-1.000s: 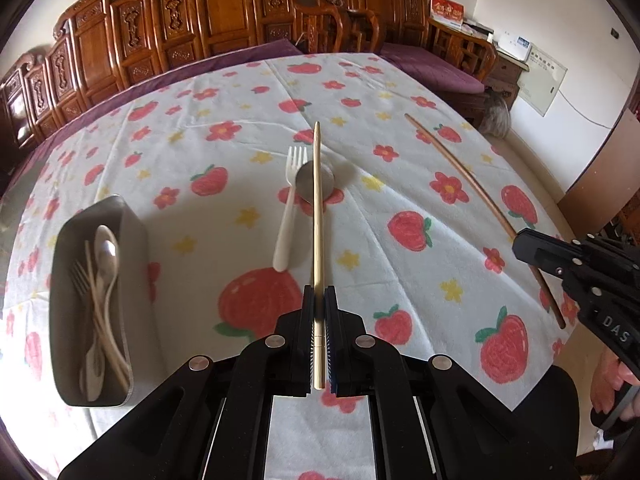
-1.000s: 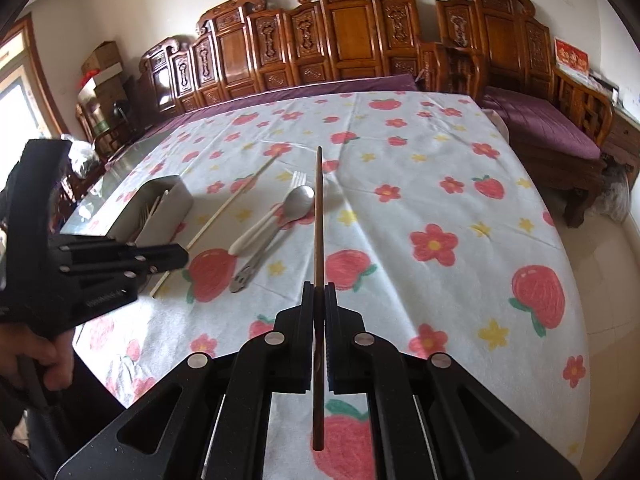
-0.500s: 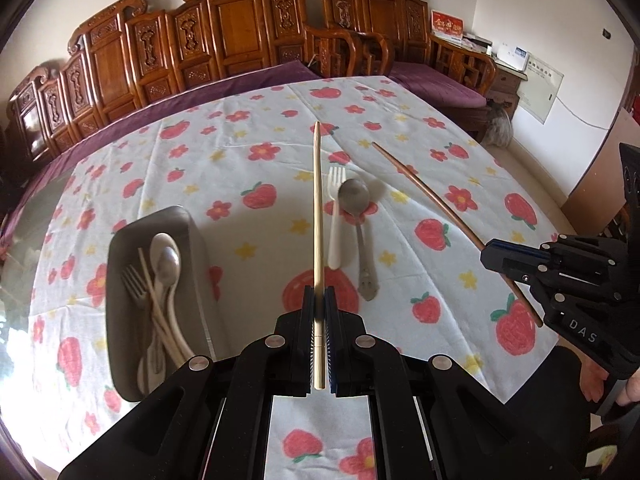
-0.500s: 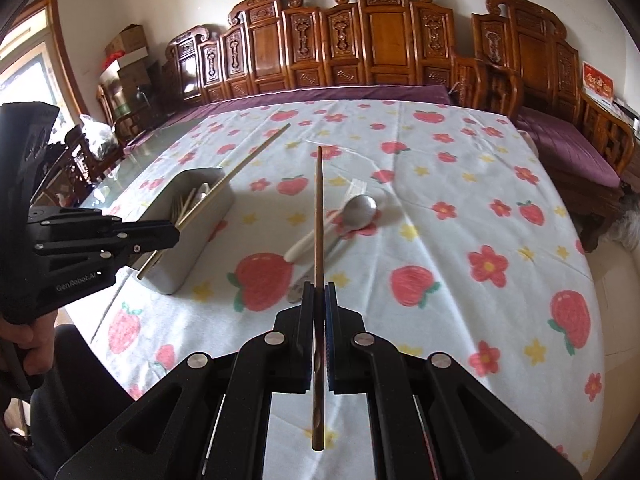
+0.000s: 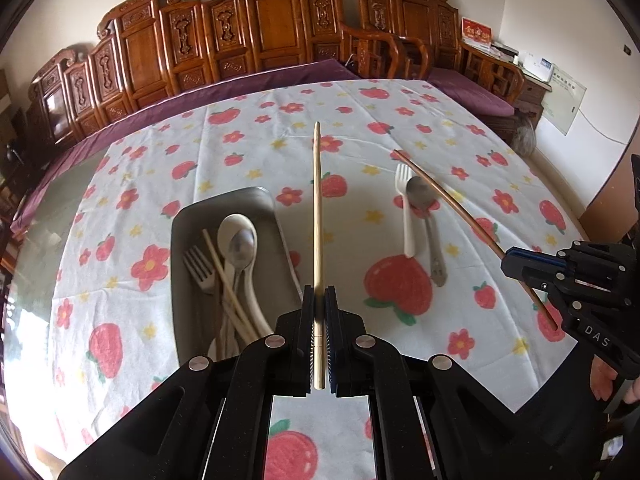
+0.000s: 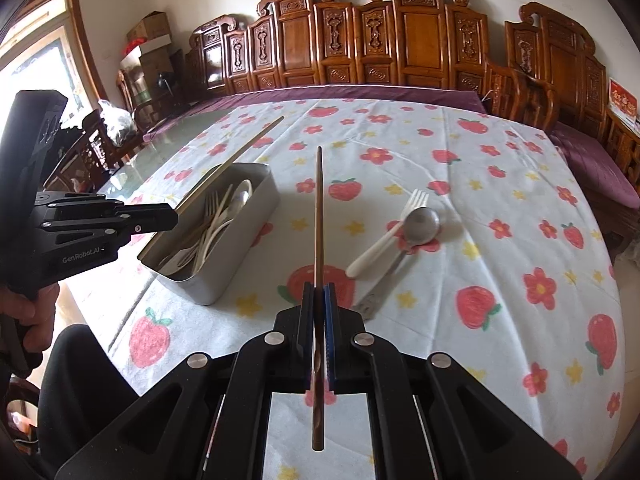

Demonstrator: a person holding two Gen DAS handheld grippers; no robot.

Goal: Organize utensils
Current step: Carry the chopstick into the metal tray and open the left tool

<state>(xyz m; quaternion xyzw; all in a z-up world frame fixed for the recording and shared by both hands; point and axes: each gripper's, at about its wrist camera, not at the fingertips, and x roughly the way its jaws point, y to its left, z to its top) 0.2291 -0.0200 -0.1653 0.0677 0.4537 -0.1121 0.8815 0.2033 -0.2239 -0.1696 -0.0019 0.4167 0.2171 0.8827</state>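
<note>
The table [image 5: 248, 148] under its strawberry-and-flower cloth is sliding rightward across both wrist views compared with a second ago, because both hands are travelling toward the metal tray [image 5: 182, 280], which is climbing from the lower left edge of the left view toward its centre and is now filling the middle left of the right view [image 6: 256, 200]. The tray is already holding a fork, spoons and a pale chopstick, so the sorting is looking partly done. The left gripper [image 5: 319, 300] is staying clamped, its fingers pressed nearly together on a pale chopstick [image 5: 317, 216] that is pointing straight up the frame, its tip now hanging just right of the tray's far end instead of over the loose cutlery. The right gripper [image 6: 319, 296] is likewise staying shut tight on a dark brown chopstick [image 6: 319, 216], which is showing in the left view as a long curved line at the right [image 5: 452, 204]. A white fork [image 6: 384, 236] and a metal spoon [image 6: 416, 226] are still lying side by side on the cloth, now drifting to the right of both frames, so they are probably waiting for a later pass. The chopsticks are looking close to being dropped in the tray.
</note>
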